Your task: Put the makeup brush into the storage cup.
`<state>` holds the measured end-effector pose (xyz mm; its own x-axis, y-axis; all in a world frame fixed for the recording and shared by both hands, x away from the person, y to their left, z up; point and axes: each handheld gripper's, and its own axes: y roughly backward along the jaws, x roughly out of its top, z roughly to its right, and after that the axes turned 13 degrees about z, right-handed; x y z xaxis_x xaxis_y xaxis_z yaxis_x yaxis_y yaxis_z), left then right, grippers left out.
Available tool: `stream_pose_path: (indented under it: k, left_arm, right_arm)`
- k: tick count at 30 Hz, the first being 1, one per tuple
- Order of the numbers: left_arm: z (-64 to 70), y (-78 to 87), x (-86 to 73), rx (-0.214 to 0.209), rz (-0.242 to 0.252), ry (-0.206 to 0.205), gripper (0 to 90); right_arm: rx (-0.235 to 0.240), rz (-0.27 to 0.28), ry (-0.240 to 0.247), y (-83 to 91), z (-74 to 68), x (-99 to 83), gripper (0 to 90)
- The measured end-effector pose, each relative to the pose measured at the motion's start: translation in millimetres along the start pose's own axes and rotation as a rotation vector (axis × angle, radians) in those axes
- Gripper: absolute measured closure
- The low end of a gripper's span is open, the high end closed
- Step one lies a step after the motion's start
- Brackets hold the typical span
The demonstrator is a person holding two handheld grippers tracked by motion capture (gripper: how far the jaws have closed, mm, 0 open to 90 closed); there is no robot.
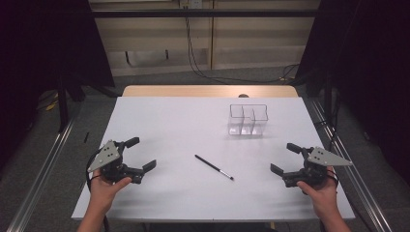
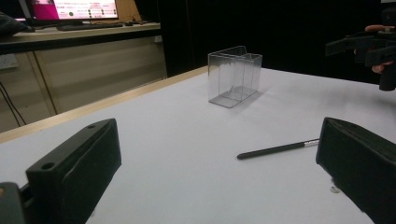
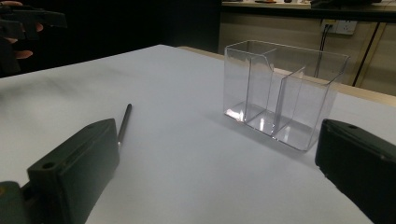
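High view shows a thin black brush [image 1: 214,167] lying slantwise on the white table [image 1: 174,125], left gripper [image 1: 138,154] and right gripper [image 1: 285,157] held low, both spread wide.

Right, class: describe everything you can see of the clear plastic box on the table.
The clear box looks like see-through hard plastic, open at the top, with inner walls splitting it into compartments. It is empty and stands upright on the white table, toward the far right side, beyond the thin black brush. Nothing touches it but the table.
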<state>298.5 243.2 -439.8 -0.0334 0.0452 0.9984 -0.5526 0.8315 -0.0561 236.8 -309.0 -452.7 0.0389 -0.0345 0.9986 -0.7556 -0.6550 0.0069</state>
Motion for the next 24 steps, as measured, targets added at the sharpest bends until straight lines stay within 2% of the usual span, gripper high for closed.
stream_pose_path:
  k: [16, 24]
  left_arm:
    - [10.8, -56.1, -2.2, -0.105, -0.012, -0.008, 0.0]
    - [14.5, -72.9, -3.4, -0.130, -0.006, 0.001, 0.0]
  right_arm:
    - [-0.004, -0.005, -0.002, 6.6, -0.4, -0.7, 0.0]
    - [-0.007, -0.005, -0.004, 9.0, -0.4, -0.8, 0.0]
